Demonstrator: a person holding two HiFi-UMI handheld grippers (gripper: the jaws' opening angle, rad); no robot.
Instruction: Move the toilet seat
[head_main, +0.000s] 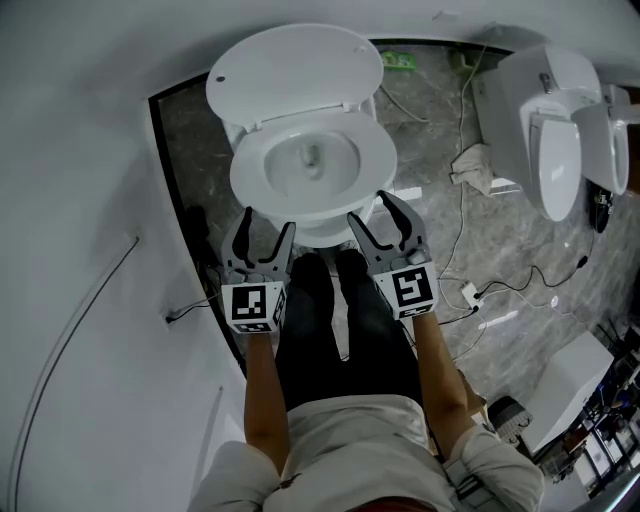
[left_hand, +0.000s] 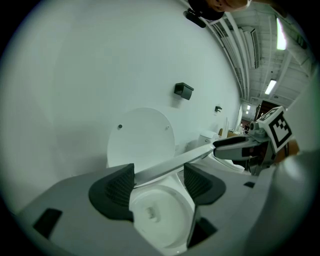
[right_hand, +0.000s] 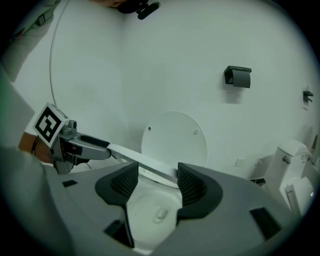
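A white toilet stands with its lid (head_main: 295, 70) upright against the wall. The toilet seat (head_main: 250, 180) is tilted up a little at the front, above the bowl (left_hand: 160, 215). My left gripper (head_main: 268, 222) is at the seat's front left rim and my right gripper (head_main: 370, 208) at its front right rim. In the left gripper view the seat's edge (left_hand: 170, 165) runs across the gap between the wide-apart jaws of the left gripper (left_hand: 159, 180). The right gripper (right_hand: 157, 182) shows the same with the seat's edge (right_hand: 145, 165). The pads do not pinch the seat.
A second white toilet (head_main: 560, 130) stands at the right. A crumpled cloth (head_main: 470, 165) and cables (head_main: 470, 290) lie on the grey stone floor. A white wall panel (head_main: 80, 300) rises on the left. A black paper holder (right_hand: 237, 76) hangs on the wall. The person's black-trousered legs (head_main: 340, 320) stand before the bowl.
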